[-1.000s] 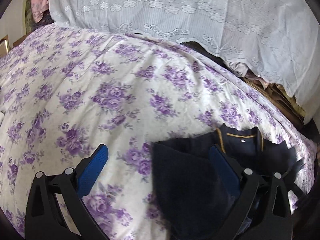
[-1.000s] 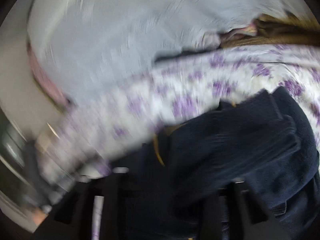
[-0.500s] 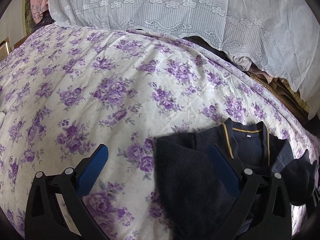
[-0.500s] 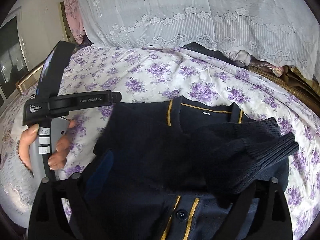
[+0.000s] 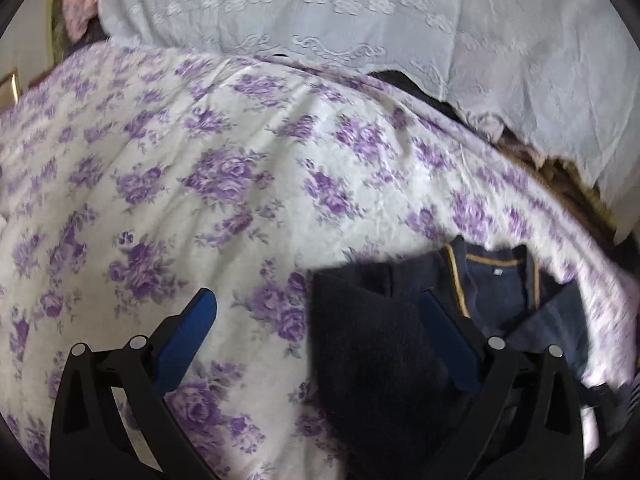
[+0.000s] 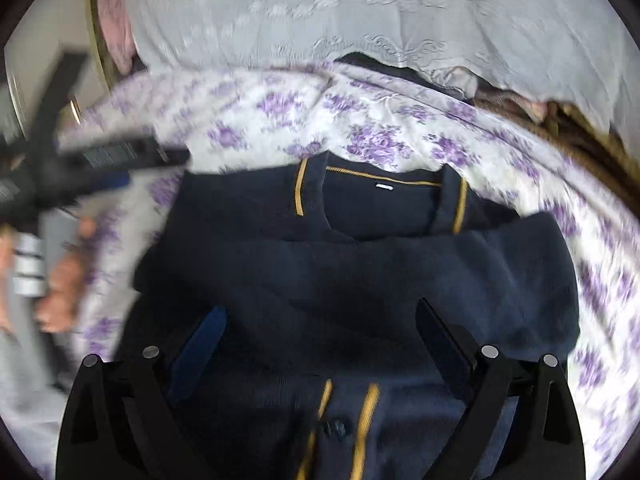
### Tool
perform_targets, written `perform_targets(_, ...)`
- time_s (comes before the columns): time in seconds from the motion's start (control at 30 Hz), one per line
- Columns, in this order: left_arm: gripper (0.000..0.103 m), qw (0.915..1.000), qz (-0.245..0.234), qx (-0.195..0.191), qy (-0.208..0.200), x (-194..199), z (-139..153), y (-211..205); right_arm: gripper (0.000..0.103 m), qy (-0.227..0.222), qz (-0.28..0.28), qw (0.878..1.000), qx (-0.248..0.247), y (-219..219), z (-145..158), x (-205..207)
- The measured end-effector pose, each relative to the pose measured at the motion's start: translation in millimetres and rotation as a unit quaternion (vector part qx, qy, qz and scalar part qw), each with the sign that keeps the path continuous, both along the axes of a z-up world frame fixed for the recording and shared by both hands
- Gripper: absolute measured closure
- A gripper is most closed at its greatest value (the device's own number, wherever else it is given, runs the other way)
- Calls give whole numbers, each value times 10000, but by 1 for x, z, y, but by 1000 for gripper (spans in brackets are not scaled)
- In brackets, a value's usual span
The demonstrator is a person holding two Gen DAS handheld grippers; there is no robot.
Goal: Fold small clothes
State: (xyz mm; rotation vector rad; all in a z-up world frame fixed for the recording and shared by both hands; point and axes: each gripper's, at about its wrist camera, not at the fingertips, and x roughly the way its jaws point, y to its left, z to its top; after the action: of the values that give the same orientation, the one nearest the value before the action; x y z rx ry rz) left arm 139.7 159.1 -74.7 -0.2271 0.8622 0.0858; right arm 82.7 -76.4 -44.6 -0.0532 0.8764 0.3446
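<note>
A navy knit cardigan with yellow trim lies flat on the floral bedspread, collar toward the far side. One sleeve is folded across its chest. My right gripper hangs open just above the cardigan's lower front, and its pads touch nothing. My left gripper is open too. Its right finger is over the cardigan's left edge, its left finger over bare bedspread. A hand holding the left tool shows blurred at the left of the right wrist view.
The purple-flowered bedspread stretches wide to the left of the cardigan. A white lace cover drapes over a pile behind it. Brown cloth lies along the far right edge and pink fabric at the far left.
My right gripper has opened and let go of the sleeve, which now lies flatter across the cardigan's chest. The right view has rolled and drawn back a little. The left gripper has hardly moved.
</note>
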Motion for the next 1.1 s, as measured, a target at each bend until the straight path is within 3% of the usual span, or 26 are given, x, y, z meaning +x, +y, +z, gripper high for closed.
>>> perform_targets(0.13,4,9993,-133,354,78,-2,-3,-14,7,-76,-327,9956,875,-21,11,4)
perform_targets(0.23,4,9993,-157,214,253,-4,-7,-13,7,-32,-668,9908,1179,-32,9,9)
perform_targets(0.37,5,9938,-706,-736,439,-12,-2,-13,7,162,-786,9828,1663,-51,0,5)
perform_targets(0.47,5,9820,-1357,-1197,545,-17,1,-25,7,162,-996,9746,1998,-72,-5,-1)
perform_targets(0.57,6,9703,-1708,-1541,754,-17,-6,-34,7,157,-1156,9661,2303,-92,-8,-5)
perform_targets(0.6,9,9669,-1765,-1651,812,-16,-8,-37,7,168,-1194,9622,2441,-98,-9,-6)
perform_targets(0.67,28,9583,-1909,-1906,945,-17,-14,-41,7,197,-1233,9528,2769,-111,-12,-6)
perform_targets(0.73,35,9519,-2032,-2058,1012,-20,-17,-45,7,210,-1256,9448,3019,-121,-15,-7)
perform_targets(0.9,35,9564,-1955,-2069,647,-27,-12,-47,7,302,-1312,9350,3281,-137,-19,-5)
perform_targets(1.1,35,9568,-1946,-1841,1132,-29,-22,-55,6,215,-1589,9211,3549,-159,-13,-10)
